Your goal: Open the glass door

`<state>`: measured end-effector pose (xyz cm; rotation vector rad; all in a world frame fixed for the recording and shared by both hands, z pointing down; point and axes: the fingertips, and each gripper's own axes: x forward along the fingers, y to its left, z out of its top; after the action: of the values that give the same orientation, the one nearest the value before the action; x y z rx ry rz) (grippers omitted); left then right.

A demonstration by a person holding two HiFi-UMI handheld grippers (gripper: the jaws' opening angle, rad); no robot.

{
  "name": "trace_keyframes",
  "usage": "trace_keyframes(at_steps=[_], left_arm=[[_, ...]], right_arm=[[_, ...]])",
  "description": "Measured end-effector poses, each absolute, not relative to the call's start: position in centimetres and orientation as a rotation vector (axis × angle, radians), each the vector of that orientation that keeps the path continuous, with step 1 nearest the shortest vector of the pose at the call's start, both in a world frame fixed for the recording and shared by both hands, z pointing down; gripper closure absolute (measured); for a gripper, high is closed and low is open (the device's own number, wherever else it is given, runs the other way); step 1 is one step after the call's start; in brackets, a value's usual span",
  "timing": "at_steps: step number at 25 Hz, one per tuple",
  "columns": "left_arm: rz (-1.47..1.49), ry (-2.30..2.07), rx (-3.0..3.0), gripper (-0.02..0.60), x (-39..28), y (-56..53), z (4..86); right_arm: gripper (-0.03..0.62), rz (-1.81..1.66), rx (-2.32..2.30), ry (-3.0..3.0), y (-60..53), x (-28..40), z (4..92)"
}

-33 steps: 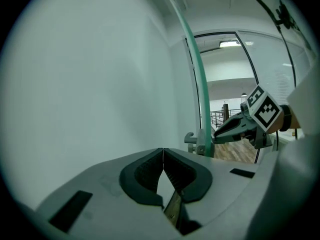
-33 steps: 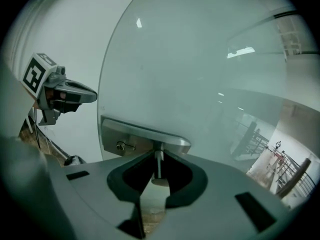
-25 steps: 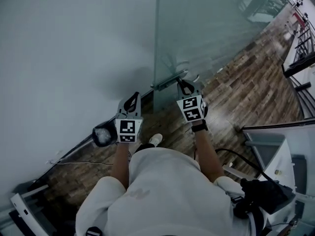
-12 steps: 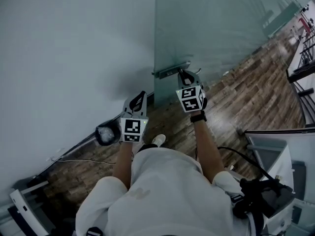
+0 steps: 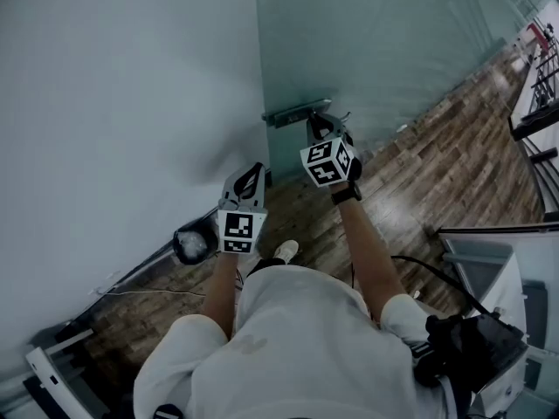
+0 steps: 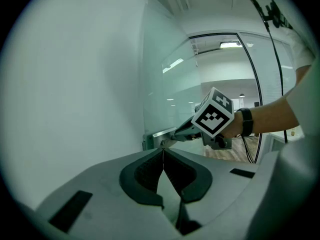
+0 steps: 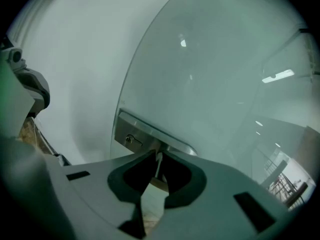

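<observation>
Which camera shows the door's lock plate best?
The right gripper view: the lock plate looms large, keyhole visible, jaws on its handle. The head view shows it small from above; the left gripper view shows a sliver beside the right gripper.

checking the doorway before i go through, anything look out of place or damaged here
Nothing looks damaged: the glass door shows no cracks, and its metal lock plate looks intact. The one untidy thing is a thin loose cable trailing across the wood floor near the wall, to the person's left.
</observation>
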<state>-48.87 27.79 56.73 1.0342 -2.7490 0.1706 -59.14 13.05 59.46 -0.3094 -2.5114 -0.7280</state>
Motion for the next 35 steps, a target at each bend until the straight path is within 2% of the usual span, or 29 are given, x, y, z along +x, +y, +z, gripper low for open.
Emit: trace_keyframes(at_steps=[7,12,21,30,35], left_arm=[[0.174,-2.731,1.105,0.575,-49.6,26.0,56.3],[0.178,-2.719,1.201,0.577,-49.9,22.7,55.9],[0.157,-2.488,1.824,0.578,-39.3,4.5,48.3],[0.042,-2.095,2.404,0.580,-21.0,-12.8,43.2],[-0.033,-1.990,2.508,0.580,-13.8,-17.7,41.5]], right_arm=[[0.578,-0.679,-0.280,-2.535,13.2,-60.8,59.1],[0.591,-0.530,-0.269,-2.652,11.8,-57.1,57.1],[0.591,-0.225,0.314,-2.821,-3.8,-35.8,46.9],[0.590,-0.095,1.102,-2.733,-16.8,-11.7,42.9],[0.591,-0.094,1.429,-2.630,-19.6,-2.0,41.1]])
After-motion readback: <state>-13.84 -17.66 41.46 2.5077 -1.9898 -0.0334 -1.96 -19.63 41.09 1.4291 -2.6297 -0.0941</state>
